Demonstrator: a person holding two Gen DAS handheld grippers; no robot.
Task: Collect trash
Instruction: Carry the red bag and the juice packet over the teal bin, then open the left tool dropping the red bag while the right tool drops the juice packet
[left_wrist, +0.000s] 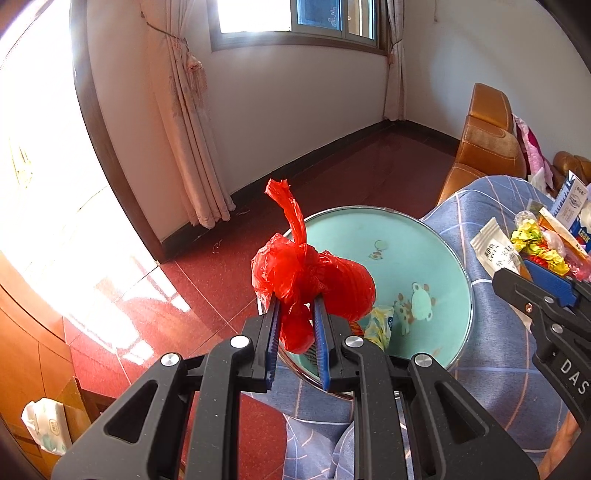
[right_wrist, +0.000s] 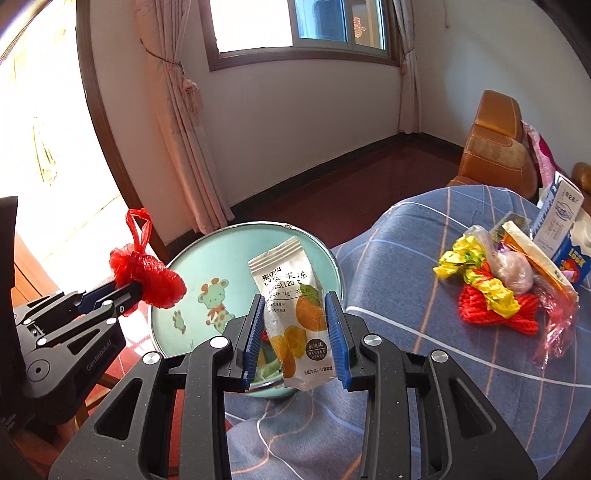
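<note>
My left gripper is shut on a crumpled red plastic bag and holds it above the near rim of a teal bin with cartoon animals inside. The bag also shows in the right wrist view. My right gripper holds a silver snack packet with orange fruit printed on it, over the bin's near edge. More wrappers lie in the bin.
A pile of trash lies on the blue checked cloth: yellow wrappers, red netting, a clear bag, a milk carton. An orange armchair stands behind. Red tile floor and a curtain lie left.
</note>
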